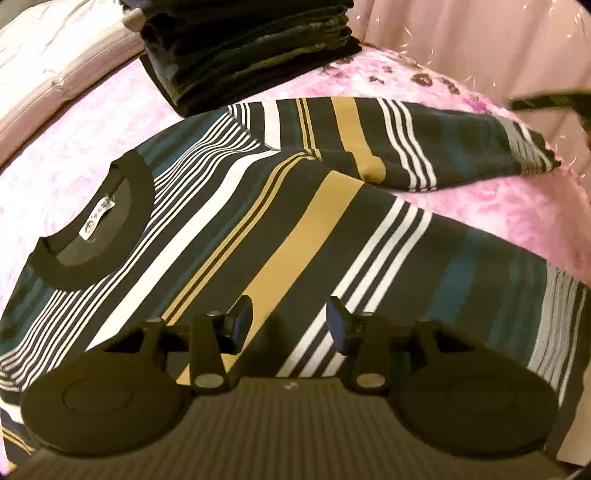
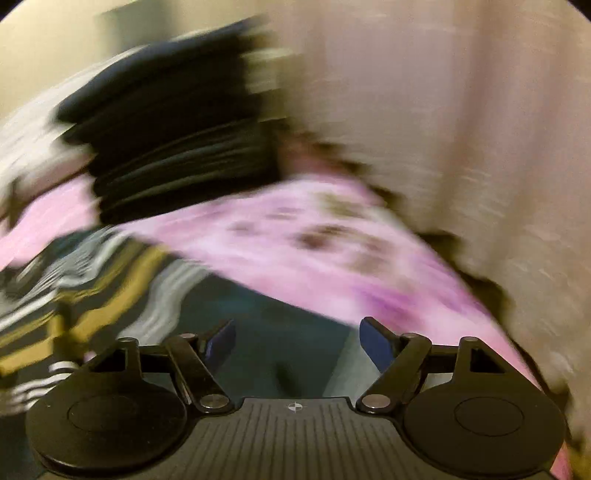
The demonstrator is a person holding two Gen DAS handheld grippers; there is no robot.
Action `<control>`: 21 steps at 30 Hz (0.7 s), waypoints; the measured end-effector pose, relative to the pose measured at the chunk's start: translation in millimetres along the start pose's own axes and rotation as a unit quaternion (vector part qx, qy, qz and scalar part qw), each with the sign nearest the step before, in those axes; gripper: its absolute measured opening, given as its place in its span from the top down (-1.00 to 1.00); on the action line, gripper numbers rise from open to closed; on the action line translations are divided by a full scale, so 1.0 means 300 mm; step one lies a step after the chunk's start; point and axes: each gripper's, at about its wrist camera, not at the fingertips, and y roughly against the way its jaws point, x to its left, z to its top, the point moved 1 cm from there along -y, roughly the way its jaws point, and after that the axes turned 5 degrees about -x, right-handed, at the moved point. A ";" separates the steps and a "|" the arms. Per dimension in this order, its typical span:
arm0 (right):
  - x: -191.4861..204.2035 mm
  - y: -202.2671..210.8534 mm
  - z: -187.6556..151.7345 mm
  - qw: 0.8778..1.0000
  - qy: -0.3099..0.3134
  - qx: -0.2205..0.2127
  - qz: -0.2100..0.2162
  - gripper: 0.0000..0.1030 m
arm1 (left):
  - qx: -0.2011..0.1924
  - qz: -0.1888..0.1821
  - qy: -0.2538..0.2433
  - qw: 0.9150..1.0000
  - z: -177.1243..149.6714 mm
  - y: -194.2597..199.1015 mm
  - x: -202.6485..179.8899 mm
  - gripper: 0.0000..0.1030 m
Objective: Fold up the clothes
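Observation:
A shirt (image 1: 295, 229) striped in dark, teal, white and mustard lies flat on a pink bedspread (image 1: 92, 129). Its black collar (image 1: 96, 229) is at the left, and one sleeve (image 1: 406, 140) stretches toward the upper right. My left gripper (image 1: 290, 321) hovers over the shirt's body, open, with nothing between its fingers. The right wrist view is heavily blurred. In it my right gripper (image 2: 297, 332) stands open over a teal part of the shirt (image 2: 277, 314), near the shirt's edge on the bedspread (image 2: 314, 240). Nothing is between its fingers.
A tall stack of dark folded clothes (image 1: 251, 48) stands behind the shirt, also in the right wrist view as the stack (image 2: 177, 147). A pale quilt (image 1: 55, 55) lies at the back left. A pale curtain (image 1: 480, 29) hangs along the bed's far right side.

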 end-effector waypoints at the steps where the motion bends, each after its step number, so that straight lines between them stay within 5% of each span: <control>1: 0.034 -0.065 0.027 0.999 0.026 0.010 0.025 -0.49 | 0.002 0.003 -0.002 1.000 0.002 -0.013 -0.003 0.25; 6: 0.195 -0.338 0.106 0.983 0.125 0.071 0.111 -0.49 | -0.001 0.002 -0.010 1.000 0.024 -0.060 -0.030 0.25; 9: 0.245 -0.422 0.120 0.971 0.171 0.112 0.123 0.19 | -0.008 -0.006 -0.026 1.000 0.045 -0.086 -0.061 0.22; 10: 0.247 -0.423 0.139 0.967 0.182 0.116 0.132 0.83 | -0.010 -0.008 -0.030 0.999 0.053 -0.091 -0.071 0.22; 11: 0.245 -0.427 0.160 0.966 0.197 0.110 0.127 0.86 | -0.014 -0.011 -0.031 0.999 0.063 -0.095 -0.079 0.22; 15: 0.223 -0.459 0.231 0.969 0.221 0.077 0.084 0.79 | -0.035 -0.039 -0.029 0.998 0.098 -0.114 -0.110 0.19; 17: 0.236 -0.464 0.222 0.971 0.217 0.074 0.065 0.45 | -0.035 -0.048 -0.035 0.998 0.109 -0.138 -0.134 0.19; 18: 0.248 -0.442 0.209 0.973 0.215 0.064 0.054 -0.05 | -0.029 -0.054 -0.040 0.997 0.110 -0.153 -0.150 0.19; 19: 0.260 -0.404 0.194 0.975 0.211 0.047 0.043 -0.27 | -0.023 -0.060 -0.046 0.997 0.111 -0.169 -0.166 0.19; 21: 0.280 -0.314 0.157 0.981 0.192 0.017 0.026 -0.27 | 0.002 -0.066 -0.061 0.996 0.098 -0.201 -0.197 0.19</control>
